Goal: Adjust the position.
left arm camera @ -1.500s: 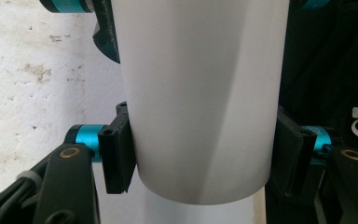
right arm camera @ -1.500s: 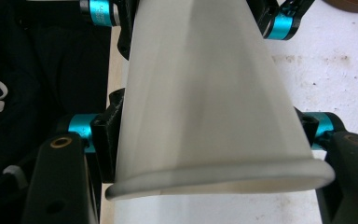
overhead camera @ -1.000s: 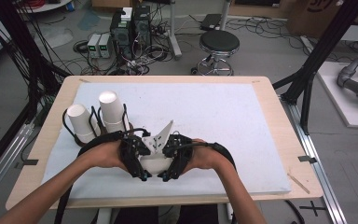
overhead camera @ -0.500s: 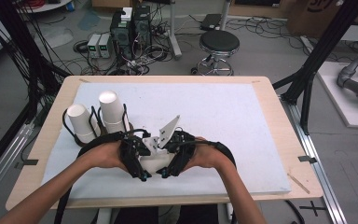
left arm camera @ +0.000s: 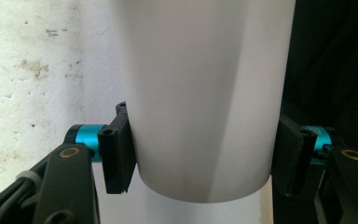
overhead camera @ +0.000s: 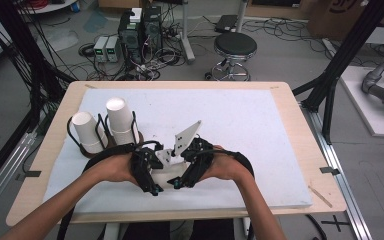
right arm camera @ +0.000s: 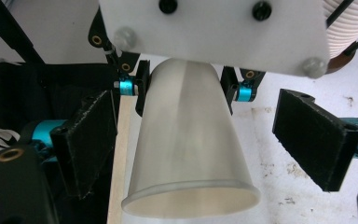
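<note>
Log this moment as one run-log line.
left gripper: shut on paper cup | right gripper: jaws just opened, clear of cup | rack cups: untouched

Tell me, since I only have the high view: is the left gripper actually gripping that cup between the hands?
Observer: Yes. The left gripper is clamped on the white cup, one pad pressed on each side near its narrow end.
Operator: And the right one?
Observer: The right gripper has just been opening. The cup lies between its pads and touches neither.
Operator: Which way does the cup face?
Observer: Its open rim points toward the right gripper's camera.
</note>
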